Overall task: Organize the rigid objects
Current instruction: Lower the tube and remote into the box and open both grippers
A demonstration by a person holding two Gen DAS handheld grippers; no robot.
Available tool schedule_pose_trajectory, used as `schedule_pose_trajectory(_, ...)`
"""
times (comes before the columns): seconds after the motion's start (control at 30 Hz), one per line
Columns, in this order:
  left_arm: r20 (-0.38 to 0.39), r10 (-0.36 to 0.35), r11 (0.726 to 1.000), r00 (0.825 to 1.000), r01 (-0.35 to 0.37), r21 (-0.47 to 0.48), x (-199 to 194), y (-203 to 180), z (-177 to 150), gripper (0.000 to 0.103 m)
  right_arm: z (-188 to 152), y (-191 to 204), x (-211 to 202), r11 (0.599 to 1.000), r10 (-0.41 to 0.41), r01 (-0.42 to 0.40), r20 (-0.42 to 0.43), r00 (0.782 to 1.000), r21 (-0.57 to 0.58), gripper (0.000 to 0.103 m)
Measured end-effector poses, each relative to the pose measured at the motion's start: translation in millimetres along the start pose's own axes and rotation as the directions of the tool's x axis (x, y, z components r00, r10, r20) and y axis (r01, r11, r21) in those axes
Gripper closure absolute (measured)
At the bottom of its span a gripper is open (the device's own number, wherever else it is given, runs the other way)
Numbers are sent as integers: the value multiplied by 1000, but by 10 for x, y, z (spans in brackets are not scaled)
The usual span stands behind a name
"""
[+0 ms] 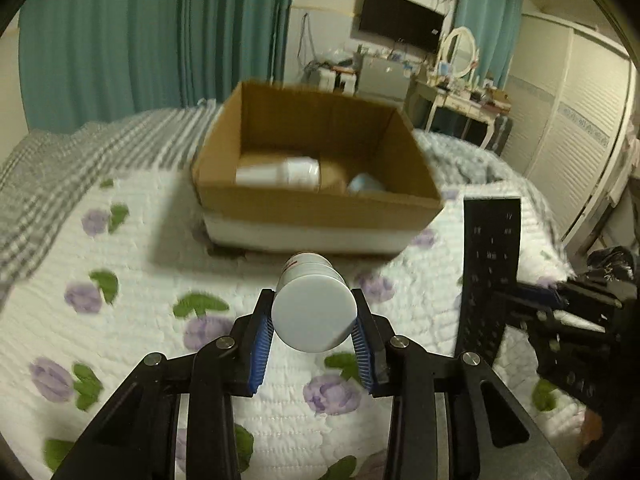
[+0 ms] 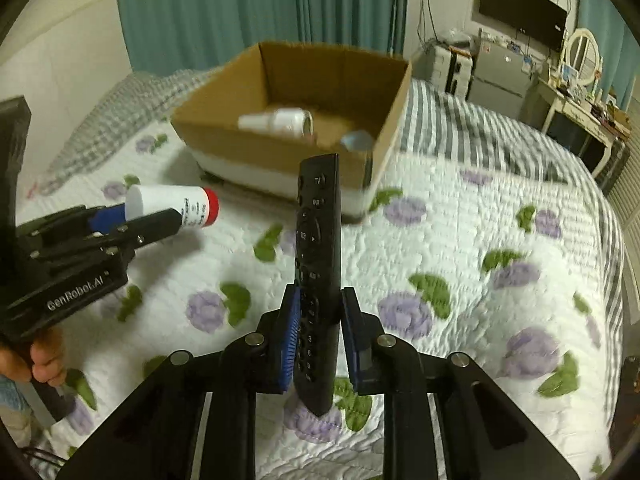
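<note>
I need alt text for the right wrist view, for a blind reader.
The right tool grips a black remote above a floral quilt. Ahead is an open cardboard box holding a white bottle; at left, the left tool holds a red-capped bottle.

A white bottle (image 1: 314, 312) with a red far end lies level at lower centre of the left wrist view, its flat white base facing the camera, above the bed. A black remote (image 2: 318, 276), buttons showing and "TV" key at top, stands nearly upright at centre of the right wrist view. Behind both, an open cardboard box (image 1: 320, 204) on the bed holds a lying white bottle (image 1: 280, 172) and a pale blue object (image 1: 362, 184).
</note>
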State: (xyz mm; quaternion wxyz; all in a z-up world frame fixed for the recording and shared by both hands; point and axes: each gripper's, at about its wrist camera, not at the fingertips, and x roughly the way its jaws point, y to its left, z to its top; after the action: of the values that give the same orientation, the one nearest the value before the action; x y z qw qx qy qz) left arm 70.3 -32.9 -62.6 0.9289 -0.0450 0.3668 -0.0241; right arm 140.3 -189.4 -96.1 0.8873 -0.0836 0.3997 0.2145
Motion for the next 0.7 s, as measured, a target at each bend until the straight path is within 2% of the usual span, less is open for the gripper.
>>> schedule_pose_trajectory(0.17,102,-10,998,995,4,57,-287,-99,480,66,508,-27,-245,1000,-12,15,86,996,-27,85)
schedule_pose_trajectory(0.33,150,-1,996,989,-13,89,-176,-123,1003,66,1082,-47,-309,999,5,1,152,988,-44,85)
schedule_pose_trajectory(0.5,115,15,993,993,-28,116,311,-76,1220,66,1413,-71,-25,998,6,4,147,989,-64,85)
schedule_pose_trajectory(0.7,51,34,992,998,-40,120,880,25,1151,66,1447,-138,504,998,10,-5,82,997,-68,85)
